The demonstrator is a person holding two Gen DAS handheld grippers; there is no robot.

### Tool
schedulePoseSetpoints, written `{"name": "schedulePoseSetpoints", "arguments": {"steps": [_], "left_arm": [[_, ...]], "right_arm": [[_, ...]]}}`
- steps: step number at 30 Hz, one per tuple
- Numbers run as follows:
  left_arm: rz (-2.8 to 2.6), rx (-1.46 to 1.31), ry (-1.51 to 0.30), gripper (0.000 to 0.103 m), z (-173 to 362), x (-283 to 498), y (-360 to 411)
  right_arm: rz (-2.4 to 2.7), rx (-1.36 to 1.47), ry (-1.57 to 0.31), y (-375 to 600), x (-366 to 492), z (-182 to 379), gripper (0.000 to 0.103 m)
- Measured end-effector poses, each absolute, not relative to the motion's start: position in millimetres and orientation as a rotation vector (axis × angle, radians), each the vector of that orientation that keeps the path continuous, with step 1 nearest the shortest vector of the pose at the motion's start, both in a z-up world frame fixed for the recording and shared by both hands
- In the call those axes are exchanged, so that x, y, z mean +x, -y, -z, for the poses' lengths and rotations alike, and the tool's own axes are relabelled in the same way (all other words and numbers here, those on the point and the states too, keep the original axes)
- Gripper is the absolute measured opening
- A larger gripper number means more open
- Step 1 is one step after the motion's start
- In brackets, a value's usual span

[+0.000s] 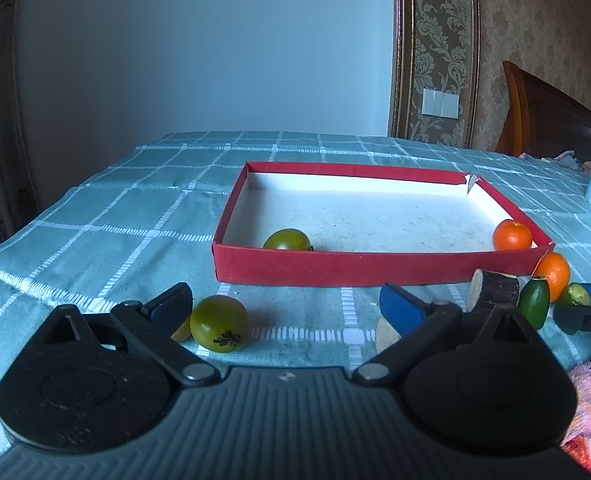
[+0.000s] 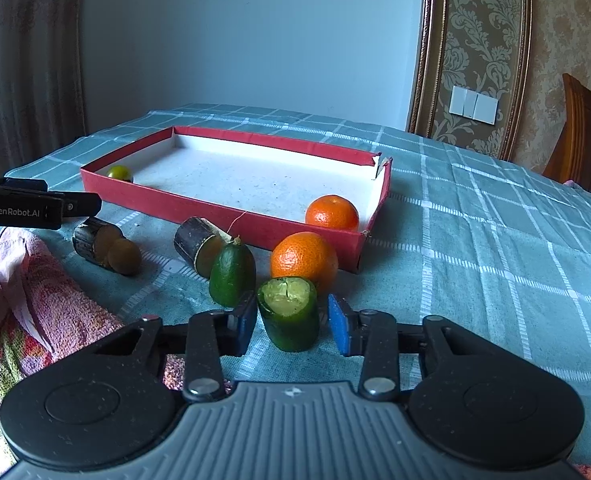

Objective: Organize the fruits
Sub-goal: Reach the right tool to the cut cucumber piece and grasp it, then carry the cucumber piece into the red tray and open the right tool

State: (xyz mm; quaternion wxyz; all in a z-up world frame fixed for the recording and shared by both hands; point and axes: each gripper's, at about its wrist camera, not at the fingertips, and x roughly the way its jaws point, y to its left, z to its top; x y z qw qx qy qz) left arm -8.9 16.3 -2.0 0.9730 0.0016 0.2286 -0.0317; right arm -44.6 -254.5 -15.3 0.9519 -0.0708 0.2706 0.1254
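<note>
Right gripper (image 2: 293, 322): we see its blue pads spread wide, flanking the stubby cut green cucumber piece (image 2: 289, 314) without touching it.
Left gripper (image 1: 285, 306): we see it wide apart, holding nothing.
Cucumber piece: upright, with a pale cracked top.

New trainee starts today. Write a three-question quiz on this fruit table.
1. True or false: two oranges lie in the red box.
2. The right tool straddles: A) cut green piece B) orange on the cloth C) sugarcane piece
3. Fill in: the left tool is ____.

Key: 1 false, only one orange plus a green tomato; 2 A; 3 open.
</note>
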Motion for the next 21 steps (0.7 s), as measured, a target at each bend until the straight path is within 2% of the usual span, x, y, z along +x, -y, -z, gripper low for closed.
{"name": "schedulePoseSetpoints", "arguments": {"steps": [11,21], "left_arm": [[0.066,-0.001,-0.462,0.1,1.6,-8.9,-16.5],[0.068,-0.004,-0.457,0.103,1.6,-10.1,-15.3]], "right_arm": [[-0.264,-0.123,-0.542,255.6,-47.4,12.0,0.031],[-0.293,-0.092,-0.466,252.4,-41.3,-20.8,0.031]]}}
